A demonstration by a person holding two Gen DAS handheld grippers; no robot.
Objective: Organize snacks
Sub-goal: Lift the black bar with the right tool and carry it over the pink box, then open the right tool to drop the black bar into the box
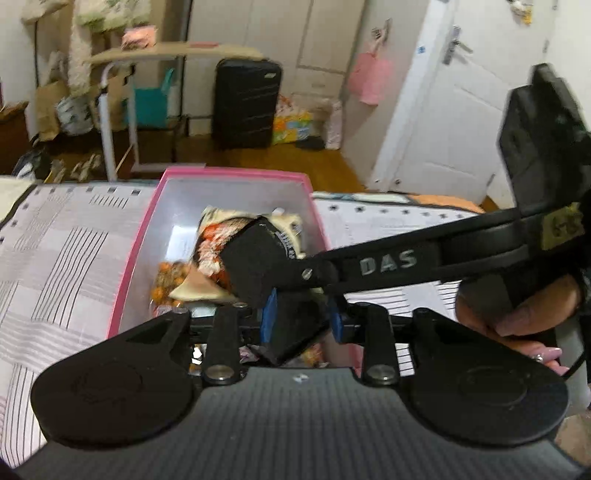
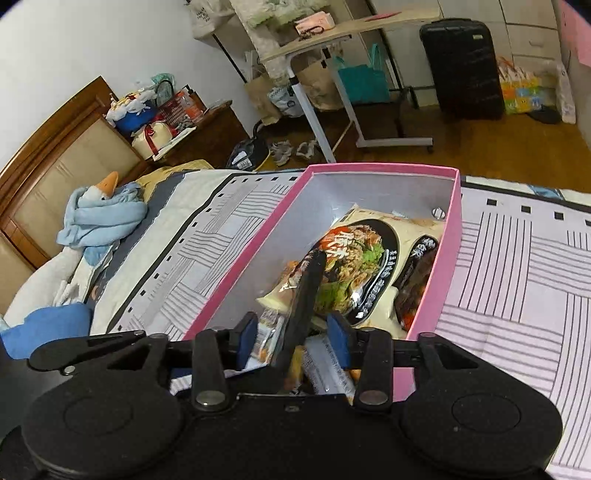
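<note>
- Right tool [image 2: 314, 264] – my fingers are drawn together into one black blade. The tip lies on the face of the noodle packet [image 2: 369, 266], where the film is creased. I cannot tell whether any film is pinched between them.
- In the left view the two finger bars of the right tool converge on a single black pad, set against that same packet. My right hand [image 1: 517, 314] grips the handle at the frame's edge.
- Left tool [image 1: 297, 326] – a black wedge fills the gap between its blue blocks, and the right tool crosses just in front. I cannot tell how far it is open. It hangs above the near end of the box.
- Pink box [image 2: 452, 236] – one, lid off, grey inside, standing on the striped bed cover [image 2: 517, 295].
- Snacks, all inside the box: one large noodle packet, tilted and resting on the others; one dark packet [image 2: 417, 275] against the right wall; two pale wrapped packets [image 2: 327, 363] at the near end. Four counted – the tool hides the rest.
- Surroundings: one black suitcase [image 2: 461, 66], one rolling worktop [image 2: 332, 31], one goose plush [image 2: 103, 206] in a blue scarf.
</note>
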